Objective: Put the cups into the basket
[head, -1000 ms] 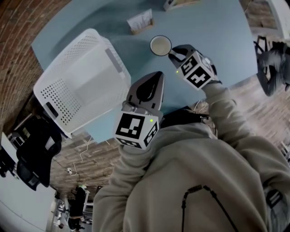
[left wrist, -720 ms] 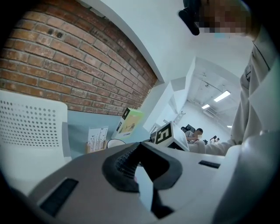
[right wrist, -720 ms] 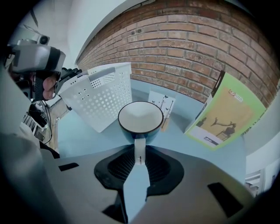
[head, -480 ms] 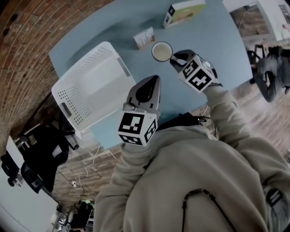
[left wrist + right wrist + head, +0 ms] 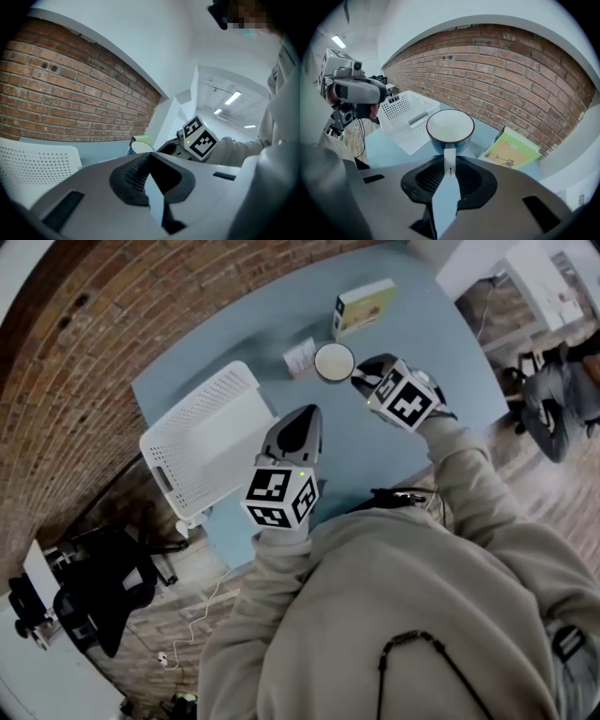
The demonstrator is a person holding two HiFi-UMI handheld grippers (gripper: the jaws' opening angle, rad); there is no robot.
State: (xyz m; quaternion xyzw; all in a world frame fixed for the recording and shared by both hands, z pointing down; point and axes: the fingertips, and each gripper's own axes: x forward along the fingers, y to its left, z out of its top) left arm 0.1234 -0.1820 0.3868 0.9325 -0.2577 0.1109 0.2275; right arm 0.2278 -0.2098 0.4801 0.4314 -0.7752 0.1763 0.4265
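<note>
– Jaws on the right gripper (image 5: 449, 163): how do they stand?
– Narrow, clamped on the handle (image 5: 449, 157) of the cup (image 5: 450, 125). The pads press the white handle from both sides. The cup sticks out ahead of them, upright, mouth up.
– What sort of cup?
– White inside, blue outside, with a dark rim.
– And the left gripper (image 5: 149, 158)?
– Its jaws are together, with nothing between them. In the head view the left gripper (image 5: 300, 423) points toward 12 o'clock over the blue table (image 5: 375, 456).
– Where is the cup in the head view?
– Up at 12 o'clock from the middle of the view, over the table. It sits at 10 o'clock from the right gripper (image 5: 361, 376), touching its tips.
– And the basket?
– The basket (image 5: 202, 399) is white and perforated. It stands on the table at 8 o'clock from the cup, well apart from it, and at 9 o'clock from the left gripper, just beside it.
– What else is on the table?
– A green box (image 5: 366, 306) lies at 1 o'clock from the cup, near it. A small card stand (image 5: 300, 357) is just beside the cup at 9 o'clock. A brick wall (image 5: 112, 324) runs along the table's far edge.
</note>
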